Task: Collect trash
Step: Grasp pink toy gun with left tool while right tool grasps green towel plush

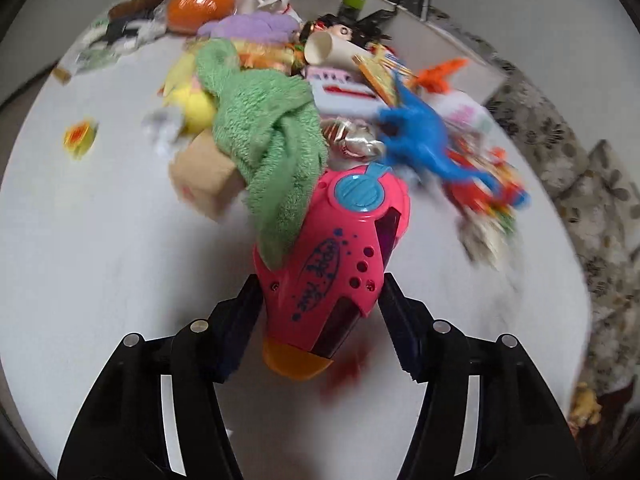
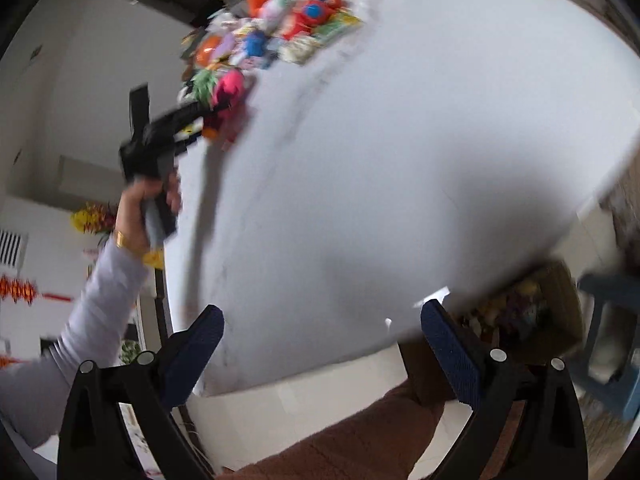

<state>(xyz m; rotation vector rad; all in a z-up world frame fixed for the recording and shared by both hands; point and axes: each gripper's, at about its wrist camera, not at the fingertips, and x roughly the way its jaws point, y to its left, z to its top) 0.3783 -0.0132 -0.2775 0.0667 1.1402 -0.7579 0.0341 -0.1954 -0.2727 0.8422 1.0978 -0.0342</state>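
1. Left gripper (image 1: 320, 320) straddles the pink toy (image 1: 336, 256) at the near edge of the pile on the bench (image 1: 100, 240); pads look pressed on its flanks, low end for a clean lift.
2. Green towel (image 1: 264, 140) drapes over the toy, may drag along.
3. Right gripper (image 2: 320, 344) wide, empty, parked clear near the cardboard box (image 2: 560, 304), likely the drop point.

White smooth-topped table (image 1: 100, 240) fills both views. Grey-beige floral-patterned rug (image 1: 580, 184) on floor past table's right edge. Blue-framed stool (image 2: 612, 344) below table's near right corner, blurred. Off left edge, by wall: yellow flower bunch (image 2: 90, 216), white slatted vent grille (image 2: 10, 246), red paper garland (image 2: 18, 292) w/ fringes.
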